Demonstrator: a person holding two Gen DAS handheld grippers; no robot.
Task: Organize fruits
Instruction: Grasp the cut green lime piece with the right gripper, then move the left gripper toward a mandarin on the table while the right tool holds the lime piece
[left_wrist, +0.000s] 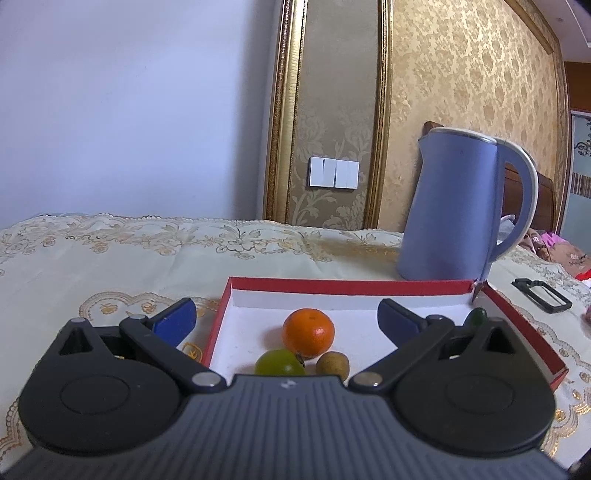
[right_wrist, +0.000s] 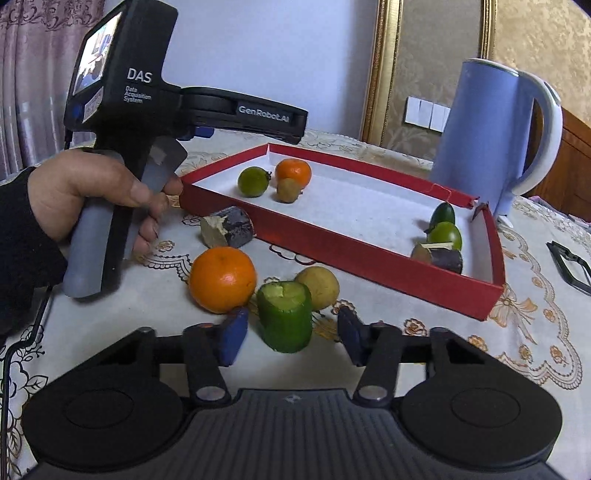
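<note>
The green cucumber piece (right_wrist: 285, 320) stood upright between the right claw (right_wrist: 291, 338) pads (not touching them). The left claw (left_wrist: 286, 321) gaped empty above the red box (left_wrist: 524, 325).

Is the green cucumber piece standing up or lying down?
Standing up. The green cucumber piece rests on one flat end on the tablecloth, with its cut top facing upward, in front of the right gripper.

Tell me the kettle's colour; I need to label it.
Blue kettle with a white handle, clearest in the right wrist view.
</note>
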